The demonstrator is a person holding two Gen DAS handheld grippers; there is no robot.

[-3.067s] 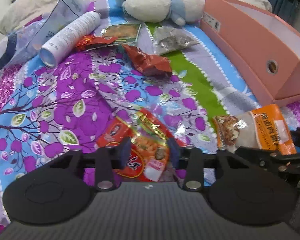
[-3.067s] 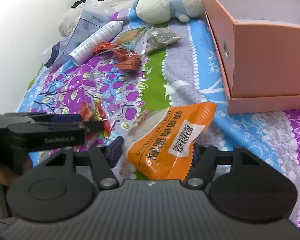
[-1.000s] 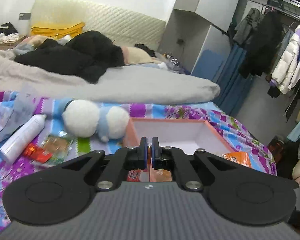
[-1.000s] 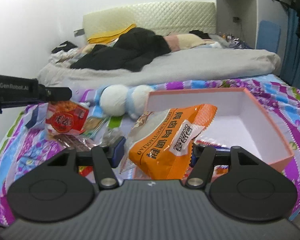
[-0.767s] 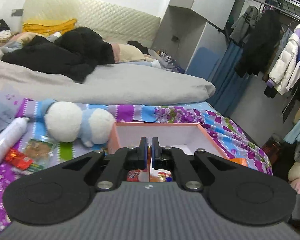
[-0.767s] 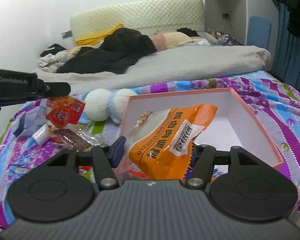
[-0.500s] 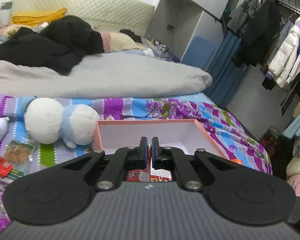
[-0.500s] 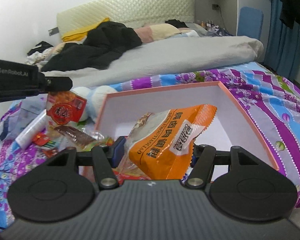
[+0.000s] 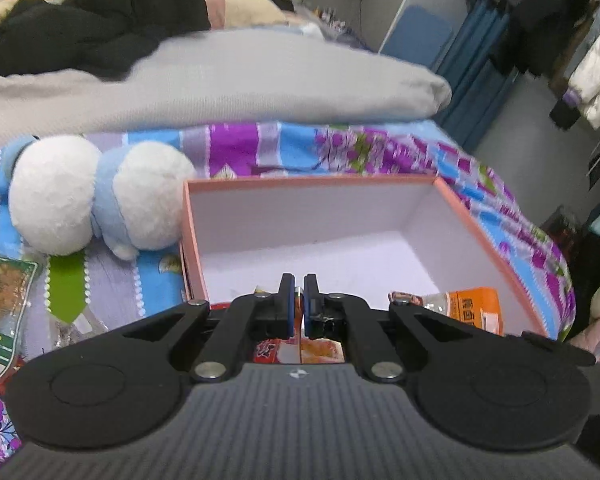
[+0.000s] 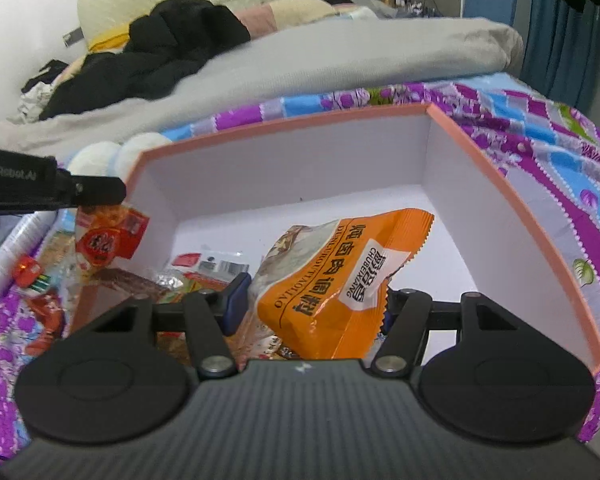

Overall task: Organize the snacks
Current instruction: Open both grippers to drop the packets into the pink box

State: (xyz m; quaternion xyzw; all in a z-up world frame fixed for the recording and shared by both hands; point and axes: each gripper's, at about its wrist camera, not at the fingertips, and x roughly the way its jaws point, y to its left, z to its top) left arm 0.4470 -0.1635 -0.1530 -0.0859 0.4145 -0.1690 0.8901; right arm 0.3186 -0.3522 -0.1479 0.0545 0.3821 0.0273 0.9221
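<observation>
My left gripper (image 9: 299, 304) is shut on a red snack packet (image 9: 296, 350), held at the near left edge of the pink box (image 9: 480, 228). The packet hangs from it in the right wrist view (image 10: 110, 236), beside the box's left wall. My right gripper (image 10: 306, 304) is shut on an orange snack bag (image 10: 340, 280), held above the inside of the pink box (image 10: 512, 208). The orange bag also shows in the left wrist view (image 9: 466, 306). Several snack packets (image 10: 204, 268) lie in the near part of the box.
A white and blue plush toy (image 9: 96, 196) lies left of the box. Loose snacks (image 9: 4, 284) and a white spray can (image 10: 16, 248) lie on the flowered bedspread (image 9: 340, 148) to the left. A grey duvet (image 9: 220, 80) lies behind.
Both grippers have moved forward and lower toward the pink box, which now fills more of both views. Both still hold their packets.
</observation>
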